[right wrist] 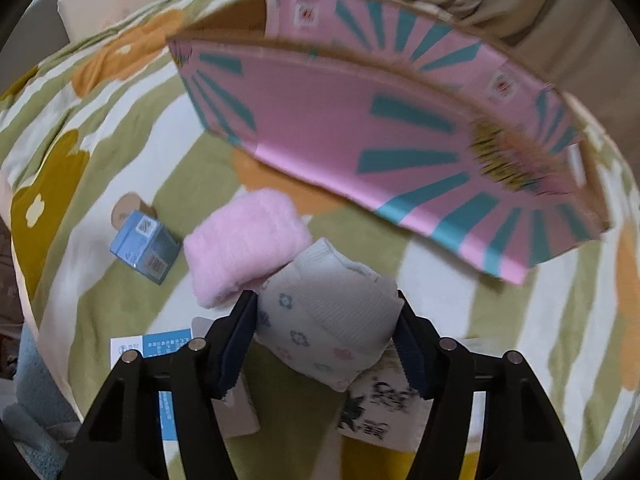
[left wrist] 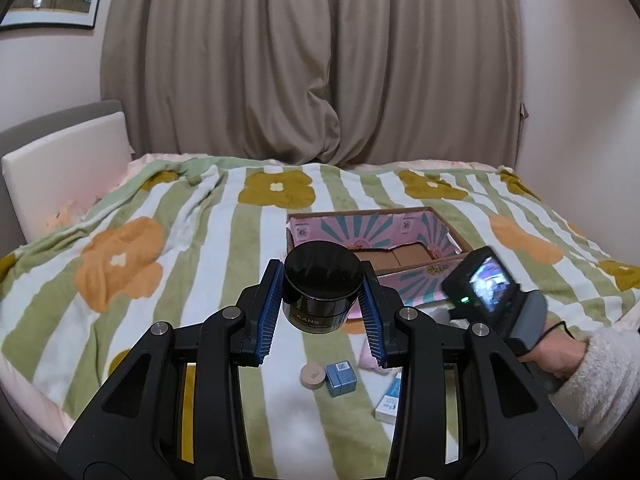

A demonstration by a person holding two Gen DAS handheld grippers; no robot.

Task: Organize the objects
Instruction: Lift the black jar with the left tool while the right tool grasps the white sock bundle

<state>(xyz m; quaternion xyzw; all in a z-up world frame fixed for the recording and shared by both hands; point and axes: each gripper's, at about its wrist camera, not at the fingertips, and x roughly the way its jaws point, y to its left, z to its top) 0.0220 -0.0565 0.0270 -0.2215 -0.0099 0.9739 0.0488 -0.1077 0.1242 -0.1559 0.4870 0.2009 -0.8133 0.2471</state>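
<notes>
- Two grippers are seen over a flowered blanket [left wrist: 192, 216]; on the left, the left gripper [left wrist: 323, 300] is closed on a black jar [left wrist: 320, 292], its blue pads [left wrist: 272, 312] pressed to both sides, and the jar is held in the air, upright.
- Below the jar, a round tan disc [left wrist: 312, 376] and a small blue box [left wrist: 341, 379] are seen lying on the blanket, just beside each other.
- Beyond the jar, an open pink box [left wrist: 400, 224] is seen resting on the blanket.
- On the right, the right gripper [right wrist: 326, 334] is closed around a white rolled sock [right wrist: 328, 320]; a pink fluffy cloth [right wrist: 244, 244] is touched by the sock.
</notes>
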